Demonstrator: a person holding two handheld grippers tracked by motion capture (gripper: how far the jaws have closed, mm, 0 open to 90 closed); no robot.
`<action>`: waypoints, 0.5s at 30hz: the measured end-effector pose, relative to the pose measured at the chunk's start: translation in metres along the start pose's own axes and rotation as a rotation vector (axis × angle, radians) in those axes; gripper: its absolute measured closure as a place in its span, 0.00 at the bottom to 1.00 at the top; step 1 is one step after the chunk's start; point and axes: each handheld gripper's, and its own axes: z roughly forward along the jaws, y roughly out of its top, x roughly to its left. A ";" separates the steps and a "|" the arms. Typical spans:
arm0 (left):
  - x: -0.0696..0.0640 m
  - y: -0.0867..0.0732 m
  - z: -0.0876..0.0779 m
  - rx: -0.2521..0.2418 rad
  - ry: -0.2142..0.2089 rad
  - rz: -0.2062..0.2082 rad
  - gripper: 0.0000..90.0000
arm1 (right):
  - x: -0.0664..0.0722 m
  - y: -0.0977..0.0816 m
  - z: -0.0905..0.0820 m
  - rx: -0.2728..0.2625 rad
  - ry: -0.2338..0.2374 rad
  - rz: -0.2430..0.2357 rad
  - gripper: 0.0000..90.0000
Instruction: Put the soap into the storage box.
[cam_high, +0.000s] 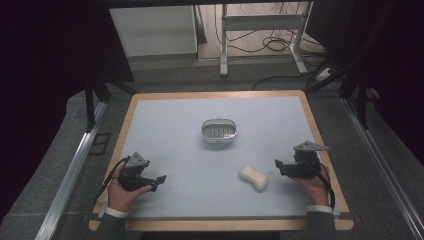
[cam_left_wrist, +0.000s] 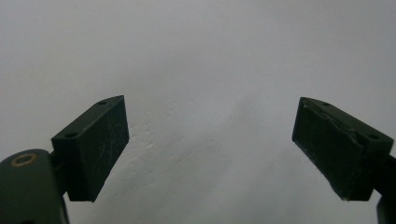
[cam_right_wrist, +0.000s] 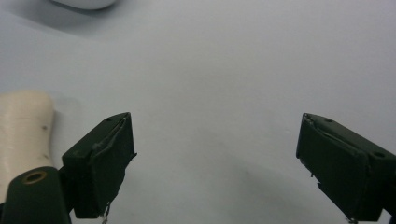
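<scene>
Both my sets of fingers are spread wide with nothing between them, low over the table (cam_high: 170, 130). The soap bar (cam_high: 253, 177) lies just beside my right gripper (cam_high: 282, 167), the soap dish (cam_high: 218, 130) farther up the middle. I'd guess the smooth, rounded bar could squirt sideways if I close off-centre; my left gripper (cam_high: 156, 181) sits well apart

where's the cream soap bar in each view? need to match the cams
High view: soap bar lies on the blue-grey mat, lower right of centre, just left of the right gripper.
Right gripper view: soap bar at the left edge, beside the left-hand jaw.
Left gripper view: mat between open jaws; no soap here.
Shared landmark: the mat.
</scene>
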 end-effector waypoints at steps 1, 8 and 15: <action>0.000 0.000 -0.001 -0.004 -0.004 -0.001 0.13 | 0.000 0.001 0.000 0.001 0.010 0.002 0.13; -0.002 -0.001 -0.004 -0.030 -0.026 -0.016 0.13 | 0.007 0.004 -0.007 -0.028 -0.015 -0.013 0.15; -0.002 -0.001 -0.005 -0.036 -0.036 -0.018 0.13 | 0.008 0.005 -0.006 -0.018 0.005 0.010 0.17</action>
